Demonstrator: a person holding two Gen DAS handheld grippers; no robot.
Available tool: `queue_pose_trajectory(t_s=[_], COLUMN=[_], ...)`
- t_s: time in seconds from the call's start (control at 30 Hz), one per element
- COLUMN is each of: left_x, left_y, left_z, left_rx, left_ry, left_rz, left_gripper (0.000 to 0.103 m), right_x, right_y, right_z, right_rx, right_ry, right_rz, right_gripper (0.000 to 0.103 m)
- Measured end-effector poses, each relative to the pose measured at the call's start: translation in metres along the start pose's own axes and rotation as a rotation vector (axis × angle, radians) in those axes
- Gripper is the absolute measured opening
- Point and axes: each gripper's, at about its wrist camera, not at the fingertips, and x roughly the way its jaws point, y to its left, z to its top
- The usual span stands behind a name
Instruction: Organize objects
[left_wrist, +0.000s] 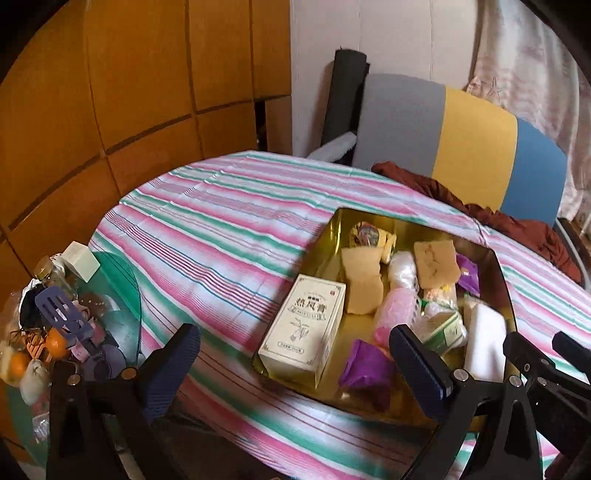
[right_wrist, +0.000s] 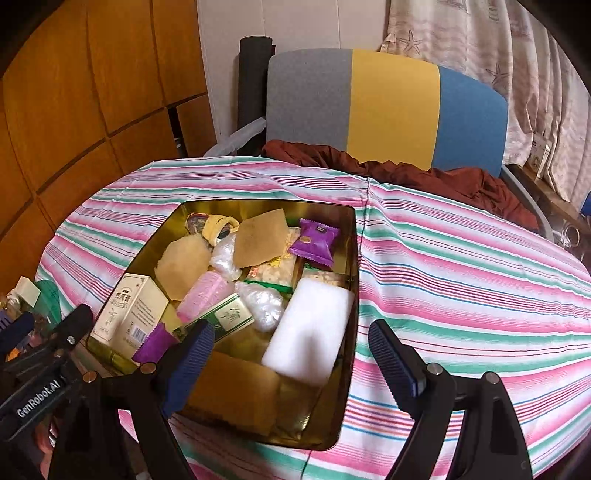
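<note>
Nearest to me, my right hand-held gripper (right_wrist: 291, 360) hangs over the near end of the gold tin (right_wrist: 352, 280), its blue-padded jaws spread wide with nothing between them. My left hand-held gripper (left_wrist: 295, 363) is just left of it, jaws also wide and empty, above the near left corner of the tin.

The tin sits on the striped tabletop (right_wrist: 461, 266) and is already crowded. At its near right lies a white foam block (right_wrist: 308, 332), leaning on the right wall. Left of it are a green carton (right_wrist: 229, 317), a pink roll (right_wrist: 203, 295) and a tall cream box (right_wrist: 127, 314) against the left wall. Farther in lie two tan slabs, clear wrapped pieces and a purple packet (right_wrist: 316, 240) at the far right.

On the far left of the tabletop waits a loose pile (left_wrist: 55, 332): a purple spatula, oranges, a jar.

I judge the next step is to fetch from that pile or straighten the tin's contents. To do it well I should pick one item, come down with the jaws square across its narrow side, and avoid nudging neighbours.

Beyond the tabletop stands a grey, yellow and blue chair (right_wrist: 388, 107).
</note>
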Motion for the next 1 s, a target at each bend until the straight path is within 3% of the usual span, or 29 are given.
queue_pose_trajectory(t_s=[0.17,1.0], left_x=[0.0004,0.0001], left_y=[0.0019,0.0003], left_z=[0.0014,0.0008], left_rx=[0.007,0.062], left_ry=[0.026,0.042], left_rz=[-0.005,0.042], left_gripper=[0.103,0.103], right_x=[-0.0020,-0.0064], right_y=[0.0052,0.0081], right_z=[-0.0011,-0.0021], right_rx=[-0.009,0.006], right_ry=[-0.003,-0.026], right_rz=[-0.049,-0.061], right_gripper=[0.087,0.087])
